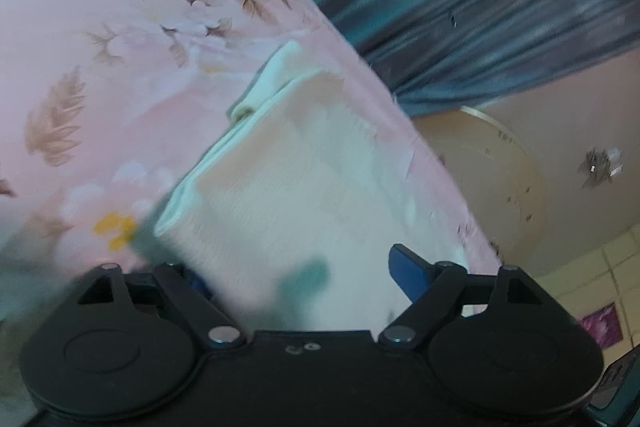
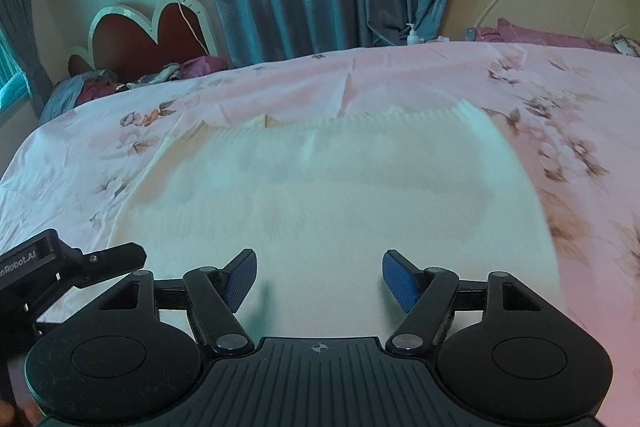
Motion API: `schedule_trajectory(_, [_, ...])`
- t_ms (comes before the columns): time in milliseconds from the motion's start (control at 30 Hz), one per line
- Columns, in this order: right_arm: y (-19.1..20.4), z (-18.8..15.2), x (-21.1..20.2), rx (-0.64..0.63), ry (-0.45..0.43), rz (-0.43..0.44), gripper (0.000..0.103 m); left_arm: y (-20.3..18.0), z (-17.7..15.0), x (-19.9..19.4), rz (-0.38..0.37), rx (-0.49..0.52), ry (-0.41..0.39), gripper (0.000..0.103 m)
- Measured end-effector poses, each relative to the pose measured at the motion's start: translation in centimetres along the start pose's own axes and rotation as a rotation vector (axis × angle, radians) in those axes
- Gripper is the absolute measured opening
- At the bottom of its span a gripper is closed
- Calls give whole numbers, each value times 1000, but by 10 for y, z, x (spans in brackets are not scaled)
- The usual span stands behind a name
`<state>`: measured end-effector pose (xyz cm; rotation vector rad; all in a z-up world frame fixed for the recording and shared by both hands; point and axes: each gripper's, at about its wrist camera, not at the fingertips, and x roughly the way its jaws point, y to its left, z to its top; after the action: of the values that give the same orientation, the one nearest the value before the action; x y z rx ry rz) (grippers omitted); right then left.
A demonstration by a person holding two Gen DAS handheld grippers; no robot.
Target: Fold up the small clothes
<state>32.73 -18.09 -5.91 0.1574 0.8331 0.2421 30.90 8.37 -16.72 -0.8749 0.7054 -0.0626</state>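
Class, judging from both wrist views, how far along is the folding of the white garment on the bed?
Done: the white ribbed knit garment lies on the pink floral bedsheet, layered edges suggesting at least one fold. In hand: nothing; the left gripper and right gripper are open over it. Left: probably further folds; how many is unclear.

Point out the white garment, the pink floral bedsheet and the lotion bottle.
white garment [image 2: 320, 195]: right wrist view, middle of the cloth.
pink floral bedsheet [image 2: 400, 75]: right wrist view, bare far part.
lotion bottle [image 2: 412, 35]: right wrist view, bottle body.
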Motion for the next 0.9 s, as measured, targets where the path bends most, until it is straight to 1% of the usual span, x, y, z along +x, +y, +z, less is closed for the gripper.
schedule_trajectory(67, [3,6,9,-8,-6,-5,70,2,3,6,-13,-33,-25,73])
schedule_trajectory(133, [6,13,19,-20,-9,-13,70,5,7,11,-25,-67,-43,62])
schedule_trajectory(167, [7,15,23,-25,-8,-18,70,7,10,15,-35,-88,-50,60])
schedule_trajectory(233, [9,18,30,-31,-8,-29,69,11,15,20,-48,-119,-68,52])
schedule_trajectory(267, [10,20,34,-32,-7,-38,60,12,16,22,-53,-136,-76,49])
schedule_trajectory(300, [9,21,38,-29,-3,-45,55,14,18,24,-56,-152,-83,42])
schedule_trajectory(333, [8,22,41,-23,0,-59,49,16,18,26,-56,-161,-85,31])
schedule_trajectory(400, [6,21,51,-29,14,-87,49,21,19,27,-57,-177,-81,21])
schedule_trajectory(433, [6,18,58,-52,40,-97,49,24,19,27,-62,-178,-79,20])
schedule_trajectory(467, [9,13,63,-97,46,-109,49,25,19,26,-64,-174,-81,19])
schedule_trajectory(533, [18,7,65,-185,33,-136,49,22,19,23,-62,-155,-88,16])
schedule_trajectory(633, [12,6,65,-163,35,-120,49,15,20,17,-65,-116,-110,14])
schedule_trajectory(700, [15,-4,66,-216,1,-132,49,7,20,14,-56,-72,-125,13])
schedule_trajectory(733, [18,-4,66,-229,0,-138,49,1,19,12,-48,-40,-135,13])
schedule_trajectory(767, [16,-3,66,-216,5,-130,49,-6,19,10,-44,-7,-145,12])
schedule_trajectory(833, [7,2,63,-170,8,-85,49,-24,17,5,-30,79,-167,11])
schedule_trajectory(900, [-8,8,54,-102,0,-9,49,-47,14,1,-23,182,-188,11])
